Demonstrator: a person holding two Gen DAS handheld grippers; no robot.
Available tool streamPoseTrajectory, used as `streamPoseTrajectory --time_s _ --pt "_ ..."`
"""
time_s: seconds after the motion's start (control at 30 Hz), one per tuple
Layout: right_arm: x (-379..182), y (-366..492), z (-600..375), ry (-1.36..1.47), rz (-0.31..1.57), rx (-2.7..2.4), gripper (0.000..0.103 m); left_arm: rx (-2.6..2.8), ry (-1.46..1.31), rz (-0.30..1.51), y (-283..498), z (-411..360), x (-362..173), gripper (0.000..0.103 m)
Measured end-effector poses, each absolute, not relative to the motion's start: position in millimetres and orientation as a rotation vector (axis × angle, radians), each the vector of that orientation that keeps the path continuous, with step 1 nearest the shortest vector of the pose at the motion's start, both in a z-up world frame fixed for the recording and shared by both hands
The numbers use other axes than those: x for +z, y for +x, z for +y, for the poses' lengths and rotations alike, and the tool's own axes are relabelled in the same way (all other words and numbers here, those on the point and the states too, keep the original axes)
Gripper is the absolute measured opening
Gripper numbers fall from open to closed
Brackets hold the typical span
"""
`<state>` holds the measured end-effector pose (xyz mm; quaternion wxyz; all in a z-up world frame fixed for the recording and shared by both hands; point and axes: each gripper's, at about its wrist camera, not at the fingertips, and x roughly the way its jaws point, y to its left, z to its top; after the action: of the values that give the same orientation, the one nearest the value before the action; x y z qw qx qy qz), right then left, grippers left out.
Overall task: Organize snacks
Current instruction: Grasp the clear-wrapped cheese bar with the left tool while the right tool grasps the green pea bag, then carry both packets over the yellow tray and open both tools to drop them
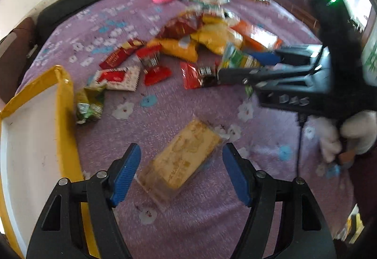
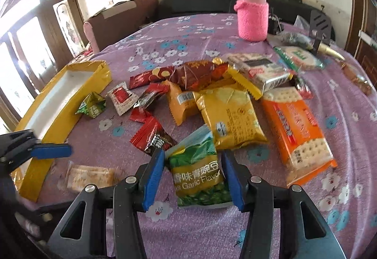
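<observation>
Purple floral cloth (image 2: 188,30) covers the whole tabletop, and everything sits on it. Along the left edge lies a long yellow box (image 2: 56,115) with a white inside, seen in both views. At the far edge stands a flask in a pink knitted sleeve (image 2: 252,21). A loose heap of snack packets fills the middle: an orange cracker pack (image 2: 298,131) on its right side, a yellow packet (image 2: 232,117) beside that, and small red sachets (image 2: 147,131) scattered toward the box.

Nearer the front edge, the right gripper (image 2: 192,176) points down over a green pea packet (image 2: 198,179) marked garlic flavour. Its blue fingers (image 2: 154,179) stand on either side of the packet, close to its edges; whether the pads press on it I cannot tell.

By the near end of the box, the left gripper (image 1: 181,173) hangs over a clear-wrapped pale biscuit pack (image 1: 183,160) lying slantwise on the cloth. Its jaws stand wide apart, both pads clear of the wrapper. A white-gloved hand (image 1: 348,134) holds the right gripper's handle.
</observation>
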<state>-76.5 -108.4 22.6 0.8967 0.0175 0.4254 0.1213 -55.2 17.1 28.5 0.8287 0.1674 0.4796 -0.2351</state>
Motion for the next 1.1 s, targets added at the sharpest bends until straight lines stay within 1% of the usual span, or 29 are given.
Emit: streamPoseTrajectory --time_s 0.03,0.07,0.1,0.13,0.17,0.27,0.3,0.37,0.4,0.43,0.63,0.9,1.1 --pt "22.0 -76.6 -109.0 0.041 0.898 0.272 0.038 -0.496 0.375 1.035 -54.2 14.5 23.8 0.071" --pt "20.7 -76.5 -108.9 0.049 0.916 0.285 0.039 -0.496 0.392 1.052 -54.4 12.7 19.5 0.064" --pt "20.8 -77.2 -109.5 0.056 0.919 0.287 0.039 -0.515 0.373 1.044 -56.8 13.8 21.3 0.052" --pt "20.6 -77.7 -110.0 0.059 0.924 0.288 0.039 -0.539 0.354 1.057 -57.6 14.5 22.6 0.032" --pt "20.4 -78.0 -110.5 0.062 0.927 0.288 0.039 -0.536 0.348 1.063 -58.9 15.0 23.8 0.031" --pt "19.1 -78.1 -113.8 0.074 0.932 0.294 0.042 -0.51 0.374 1.045 -62.7 11.5 22.4 0.031" --pt "17.1 -77.5 -114.8 0.077 0.936 0.295 0.046 -0.504 0.369 1.041 -61.9 10.7 22.0 0.031" --pt "16.1 -78.4 -115.4 0.092 0.926 0.3 0.047 -0.493 0.341 1.041 -60.3 9.9 21.9 0.033" --pt "16.0 -78.3 -115.5 0.1 0.925 0.298 0.044 -0.489 0.324 1.042 -58.3 9.8 21.4 0.033" --pt "15.9 -78.4 -116.9 0.115 0.921 0.294 0.039 -0.483 0.312 1.042 -56.9 9.7 21.3 0.031" --pt "21.0 -86.6 -122.9 0.18 0.905 0.286 0.037 -0.463 0.204 0.991 -71.8 23.2 34.5 0.031" --pt "58.6 -126.3 -121.5 0.236 0.823 0.289 0.037 -0.364 0.068 0.822 -109.6 94.7 92.6 0.031" --pt "109.8 -140.4 -60.6 0.178 0.766 0.43 0.037 -0.134 0.01 0.753 -121.6 176.3 110.2 0.031"
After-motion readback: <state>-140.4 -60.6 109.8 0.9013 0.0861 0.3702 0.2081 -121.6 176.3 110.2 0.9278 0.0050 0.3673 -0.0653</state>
